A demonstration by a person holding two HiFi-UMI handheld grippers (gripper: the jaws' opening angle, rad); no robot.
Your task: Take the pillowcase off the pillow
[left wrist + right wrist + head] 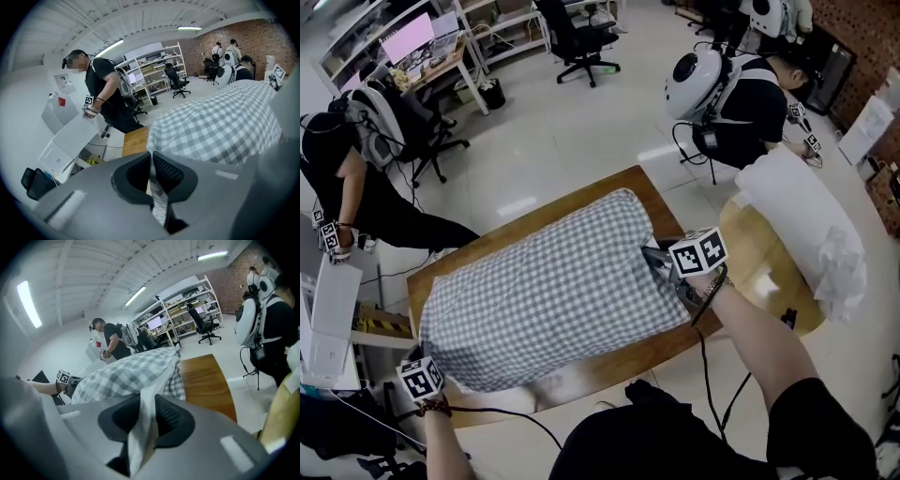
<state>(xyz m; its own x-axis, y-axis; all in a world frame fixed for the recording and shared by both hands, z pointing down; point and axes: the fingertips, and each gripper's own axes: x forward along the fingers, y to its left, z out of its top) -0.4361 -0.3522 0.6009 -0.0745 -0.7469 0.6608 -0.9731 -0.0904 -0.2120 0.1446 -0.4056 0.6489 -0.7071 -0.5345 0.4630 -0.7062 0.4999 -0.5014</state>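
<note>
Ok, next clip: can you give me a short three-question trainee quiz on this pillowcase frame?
1. True or false: the left gripper is shut on the checked pillowcase.
2. What does it lie on? A) a wooden table B) a bed C) a sofa
3. Fill in: the bare pillow on the round table is ___ in colour.
Key: 1 true; 2 A; 3 white.

Pillowcase [544,291] covers table [619,366]; round table [755,258] crowds right.
</note>
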